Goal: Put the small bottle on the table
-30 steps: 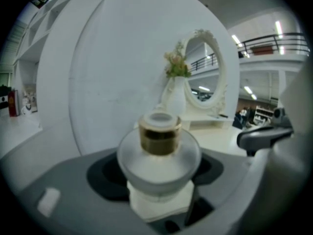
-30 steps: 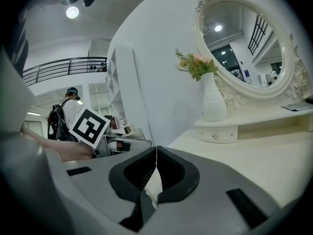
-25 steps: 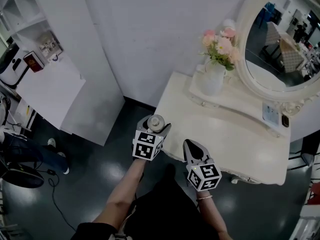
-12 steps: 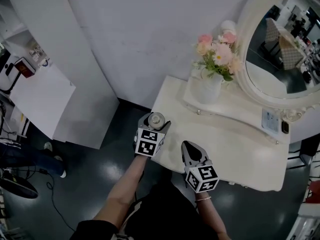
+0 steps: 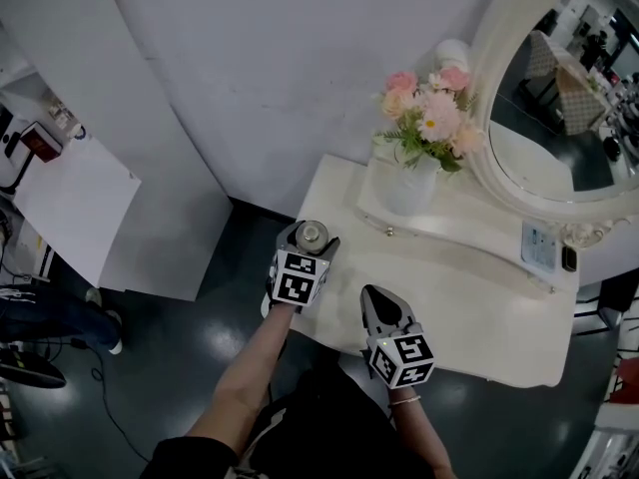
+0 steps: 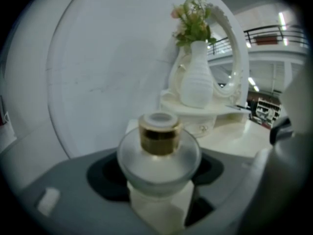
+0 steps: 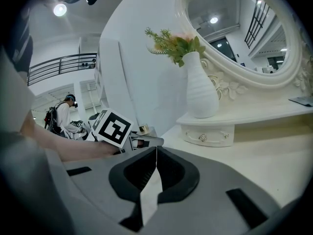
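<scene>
Fingers of the left gripper (image 5: 312, 241) clench the small frosted-glass bottle with a gold collar (image 6: 159, 148), long axis upright, neck up; it hangs at the left front corner of the cream-white dressing desk (image 5: 469, 292); bare top lies ahead and rightward; right gripper (image 5: 377, 299), fingers pressed together on nothing, sits by the desk's front edge; likely next: carry inward, then lower.

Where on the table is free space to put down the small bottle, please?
The wide front of the table, between the right gripper and the raised shelf, is bare. Crowded at the back: vase on the shelf, mirror behind.
</scene>
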A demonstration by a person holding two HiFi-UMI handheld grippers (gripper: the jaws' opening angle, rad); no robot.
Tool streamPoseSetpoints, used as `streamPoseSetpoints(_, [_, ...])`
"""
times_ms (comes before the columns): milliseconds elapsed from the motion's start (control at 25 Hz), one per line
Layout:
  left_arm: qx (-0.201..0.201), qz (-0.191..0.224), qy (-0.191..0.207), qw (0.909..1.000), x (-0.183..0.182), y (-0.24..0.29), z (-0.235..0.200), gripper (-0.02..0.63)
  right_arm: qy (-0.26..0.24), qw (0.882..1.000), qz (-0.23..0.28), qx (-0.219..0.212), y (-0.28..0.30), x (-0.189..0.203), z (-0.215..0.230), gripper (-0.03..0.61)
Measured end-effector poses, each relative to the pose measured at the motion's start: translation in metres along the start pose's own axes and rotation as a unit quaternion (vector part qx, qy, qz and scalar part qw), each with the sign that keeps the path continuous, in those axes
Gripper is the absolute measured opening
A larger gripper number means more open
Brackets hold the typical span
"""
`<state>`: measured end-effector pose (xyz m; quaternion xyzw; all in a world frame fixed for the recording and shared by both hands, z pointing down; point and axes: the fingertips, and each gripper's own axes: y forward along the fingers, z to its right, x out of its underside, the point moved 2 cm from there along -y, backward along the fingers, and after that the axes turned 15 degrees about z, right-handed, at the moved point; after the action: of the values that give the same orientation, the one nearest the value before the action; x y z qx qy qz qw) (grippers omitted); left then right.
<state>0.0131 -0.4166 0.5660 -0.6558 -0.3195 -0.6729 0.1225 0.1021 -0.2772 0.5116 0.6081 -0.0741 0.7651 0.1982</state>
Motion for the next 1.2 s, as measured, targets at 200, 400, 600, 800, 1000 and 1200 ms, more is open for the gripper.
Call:
streamPoseSetpoints(200, [0.006,-0.008,0.003,0.9999,0.004,0.017,0.001,0.334,0.004,1.0,-0.003,0.004,0.002,0.001,0.007,0.006])
streamPoseSetpoints(400, [0.009,-0.012,0.007,0.9999,0.005,0.03,0.003,0.334,0.006,1.0,-0.005,0.009,0.002,0.002,0.014,0.006])
streamPoseSetpoints(600, [0.015,-0.014,0.015,0.9997,0.007,0.04,0.003,0.334,0.006,1.0,-0.007,0.013,0.002,0.002,0.016,0.006])
streamPoseSetpoints(800, [0.015,-0.012,0.02,0.9996,0.004,0.047,0.003,0.334,0.007,1.0,-0.01,0.017,0.001,0.003,0.019,0.006])
streamPoseSetpoints(1000, [0.013,-0.012,0.036,0.9992,0.005,0.053,0.003,0.336,0.009,1.0,-0.011,0.02,0.0,0.004,0.021,0.006])
streamPoseSetpoints(1200, [0.008,-0.011,0.036,0.9993,0.004,0.056,0.002,0.337,0.009,1.0,-0.011,0.02,-0.003,0.004,0.024,0.006])
